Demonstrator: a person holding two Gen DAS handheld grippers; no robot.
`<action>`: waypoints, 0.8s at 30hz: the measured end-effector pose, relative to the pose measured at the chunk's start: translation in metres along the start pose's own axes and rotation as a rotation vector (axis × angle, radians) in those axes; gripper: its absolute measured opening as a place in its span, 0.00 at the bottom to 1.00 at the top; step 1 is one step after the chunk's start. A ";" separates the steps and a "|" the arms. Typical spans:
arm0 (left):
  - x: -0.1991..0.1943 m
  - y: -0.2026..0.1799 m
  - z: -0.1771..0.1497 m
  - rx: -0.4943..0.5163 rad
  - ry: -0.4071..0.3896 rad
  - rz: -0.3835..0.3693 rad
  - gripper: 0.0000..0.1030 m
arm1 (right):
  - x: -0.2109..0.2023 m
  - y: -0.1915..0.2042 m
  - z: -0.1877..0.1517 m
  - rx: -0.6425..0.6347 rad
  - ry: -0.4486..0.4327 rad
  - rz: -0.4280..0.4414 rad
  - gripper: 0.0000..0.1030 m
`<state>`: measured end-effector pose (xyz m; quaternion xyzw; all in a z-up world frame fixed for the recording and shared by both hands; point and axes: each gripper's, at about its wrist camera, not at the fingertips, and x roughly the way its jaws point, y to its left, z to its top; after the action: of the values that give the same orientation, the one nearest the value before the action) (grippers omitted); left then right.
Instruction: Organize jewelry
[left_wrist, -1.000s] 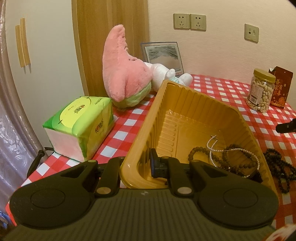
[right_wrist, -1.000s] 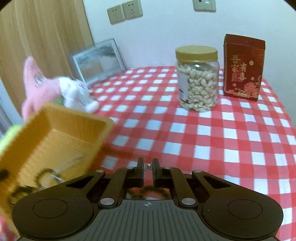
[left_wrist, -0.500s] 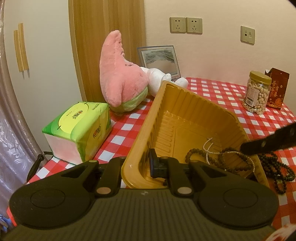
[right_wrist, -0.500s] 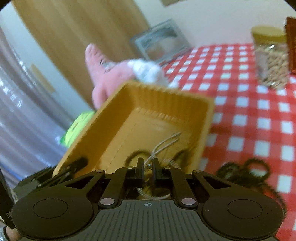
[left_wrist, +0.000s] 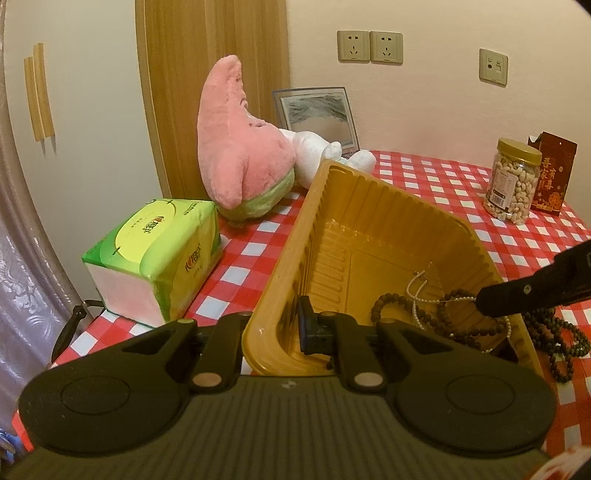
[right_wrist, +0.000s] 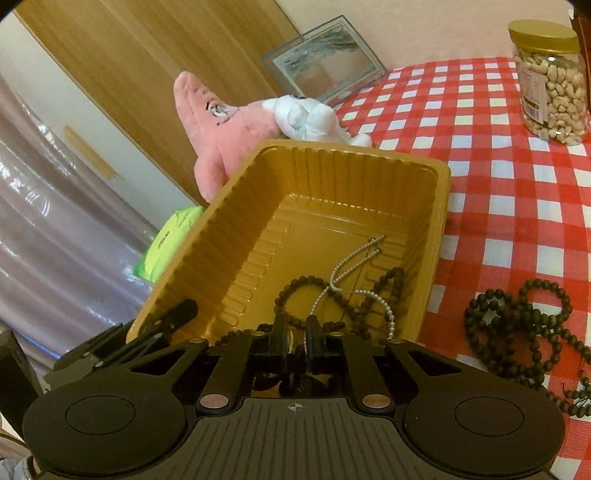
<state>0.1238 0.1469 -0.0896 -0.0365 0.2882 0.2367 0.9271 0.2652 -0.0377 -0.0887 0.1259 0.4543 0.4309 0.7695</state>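
A yellow plastic tray (left_wrist: 317, 236) (right_wrist: 439, 206) is tipped up on the checked table. My left gripper (left_wrist: 273, 332) is shut on the tray's near rim. In the tray lie dark wooden bead bracelets (left_wrist: 391, 306) (right_wrist: 299, 288) and a white pearl necklace (left_wrist: 415, 291) (right_wrist: 354, 258). My right gripper (right_wrist: 295, 328) is inside the tray over the beads, jaws nearly closed with a small gap; what sits between them is unclear. It shows as a black arm in the left wrist view (left_wrist: 535, 288). A pile of dark bead strands (right_wrist: 524, 325) (left_wrist: 561, 339) lies on the table right of the tray.
A green tissue pack (left_wrist: 155, 258) lies left of the tray, a pink plush (left_wrist: 240, 147) and white plush (right_wrist: 306, 118) behind it, with a framed picture (left_wrist: 317, 110). A nut jar (right_wrist: 550, 77) and red box (left_wrist: 554, 173) stand at the far right.
My right gripper swung left from the open table and came down into the tray over the beads. The left gripper kept hold of the tilted tray and pulled back slightly.
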 end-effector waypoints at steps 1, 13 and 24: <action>0.000 0.000 0.000 0.001 0.000 0.000 0.10 | -0.001 0.000 0.000 0.003 -0.006 0.002 0.15; 0.000 0.001 0.000 0.003 0.000 0.001 0.10 | -0.027 -0.004 0.003 -0.003 -0.088 -0.076 0.41; 0.000 -0.002 0.000 0.011 -0.001 0.009 0.10 | -0.063 -0.026 -0.011 -0.008 -0.134 -0.195 0.55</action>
<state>0.1249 0.1449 -0.0894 -0.0297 0.2893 0.2393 0.9264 0.2570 -0.1042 -0.0724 0.1067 0.4104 0.3466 0.8367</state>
